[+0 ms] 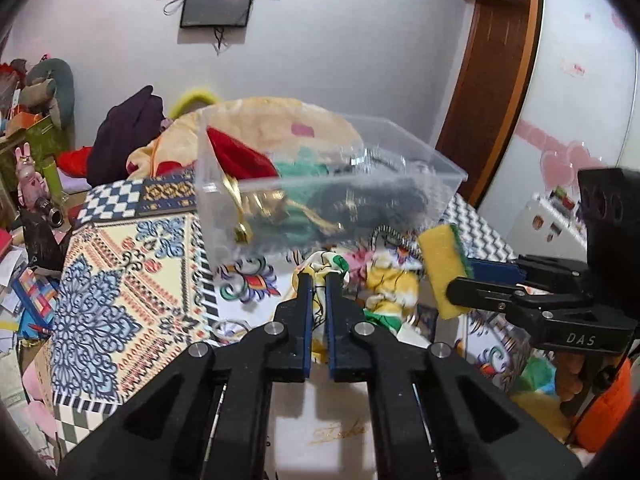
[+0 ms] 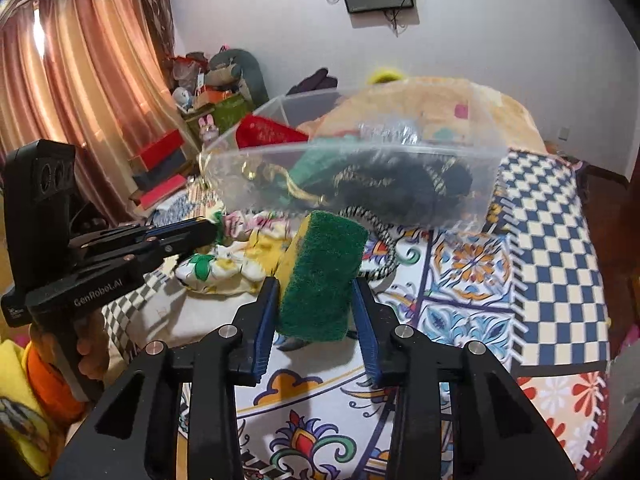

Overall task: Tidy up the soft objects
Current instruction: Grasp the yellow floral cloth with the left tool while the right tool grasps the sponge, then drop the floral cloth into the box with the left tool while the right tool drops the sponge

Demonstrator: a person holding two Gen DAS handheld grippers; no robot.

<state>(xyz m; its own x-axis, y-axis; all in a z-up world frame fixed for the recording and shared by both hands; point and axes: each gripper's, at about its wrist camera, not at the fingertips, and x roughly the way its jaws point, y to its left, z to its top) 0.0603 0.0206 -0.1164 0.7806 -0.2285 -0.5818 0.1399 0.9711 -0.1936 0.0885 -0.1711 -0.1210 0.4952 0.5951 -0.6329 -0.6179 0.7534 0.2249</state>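
Your right gripper (image 2: 314,304) clamps a sponge (image 2: 324,276), green scour pad facing the right wrist camera, yellow foam behind; it hangs in the air just in front of the clear bin (image 2: 360,176). Your left gripper (image 1: 318,280) is nearly closed, pinching a floral cloth (image 1: 384,280) that lies bunched on the patterned bedspread (image 1: 120,280) just below the bin. The bin holds a red pouch (image 1: 236,156), a green cloth (image 1: 300,172) and a dark corded bundle (image 2: 400,184). A striped cord (image 2: 384,252) lies on the bedspread beside the sponge.
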